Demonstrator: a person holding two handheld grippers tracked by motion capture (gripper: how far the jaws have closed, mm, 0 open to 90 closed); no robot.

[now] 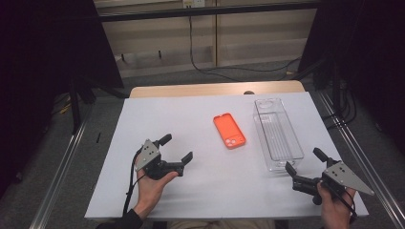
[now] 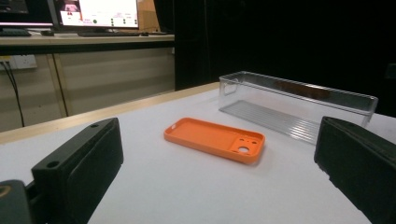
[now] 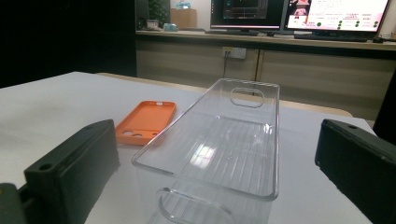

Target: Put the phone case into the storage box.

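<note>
White table [image 1: 157, 119], orange phone case [image 1: 229, 130], clear bin [image 1: 277, 134]

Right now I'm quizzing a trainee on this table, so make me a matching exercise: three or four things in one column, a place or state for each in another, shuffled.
Things:
1. phone case
2. clear bin
3. left gripper
4. right gripper

Places or states:
A. open, by the bin's near end
B. orange, flat at mid-table
C. empty, right of the case
D. open, left of the case and nearer the person

Pairs: 1-B, 2-C, 3-D, 4-A
</note>
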